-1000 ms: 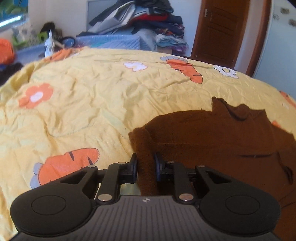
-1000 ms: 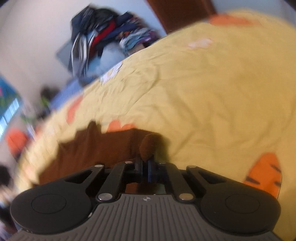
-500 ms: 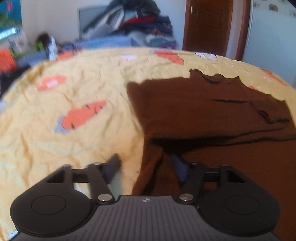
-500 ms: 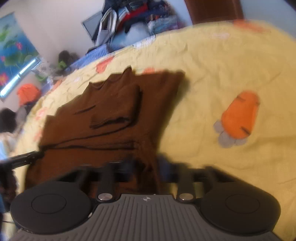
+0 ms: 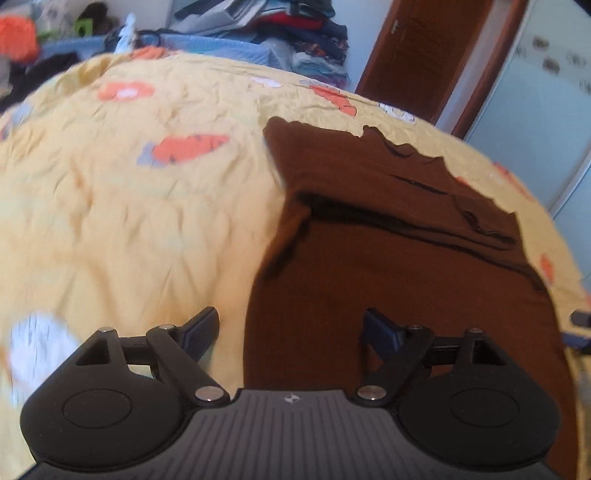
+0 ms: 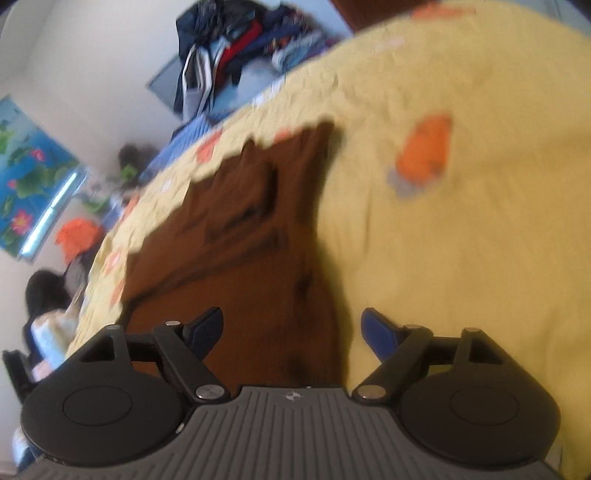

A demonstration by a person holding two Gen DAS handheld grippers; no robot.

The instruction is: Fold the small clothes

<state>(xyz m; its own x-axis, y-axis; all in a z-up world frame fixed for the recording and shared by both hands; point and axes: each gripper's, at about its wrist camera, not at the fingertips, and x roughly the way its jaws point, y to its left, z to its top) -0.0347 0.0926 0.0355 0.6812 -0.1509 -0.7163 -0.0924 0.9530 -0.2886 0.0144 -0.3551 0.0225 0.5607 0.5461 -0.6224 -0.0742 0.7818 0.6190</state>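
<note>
Bed: a yellow quilt [image 5: 147,221] printed with orange carrots and white flowers fills most of both views; its surface is wrinkled.

Garment: a brown top [image 5: 388,258] lies flat on the quilt, right of centre in the left wrist view and left of centre in the right wrist view [image 6: 236,266]. Its far part is folded over on itself, with dark fold lines running across it and a wavy far edge. The near part is a plain, smooth panel that runs down under the gripper bodies.

Clothes pile: a heap of dark, red and blue clothes [image 5: 288,26] sits beyond the far edge of the bed, against the wall.

Door: a brown wooden door [image 5: 424,48] stands at the far right in the left wrist view, with a pale panel just beside it.

Poster: a blue picture with flowers [image 6: 26,184] hangs on the wall at far left in the right wrist view.

Left gripper [image 5: 290,326]: jaws spread wide, holding nothing. The left finger is over bare quilt, the right finger over the brown cloth; the garment's left edge runs between them.

Right gripper [image 6: 291,326]: jaws spread wide, holding nothing. The left finger is over the brown cloth, the right finger over quilt; the garment's right edge runs between them.

Sharpness: both views are blurred, the right wrist view more so.
</note>
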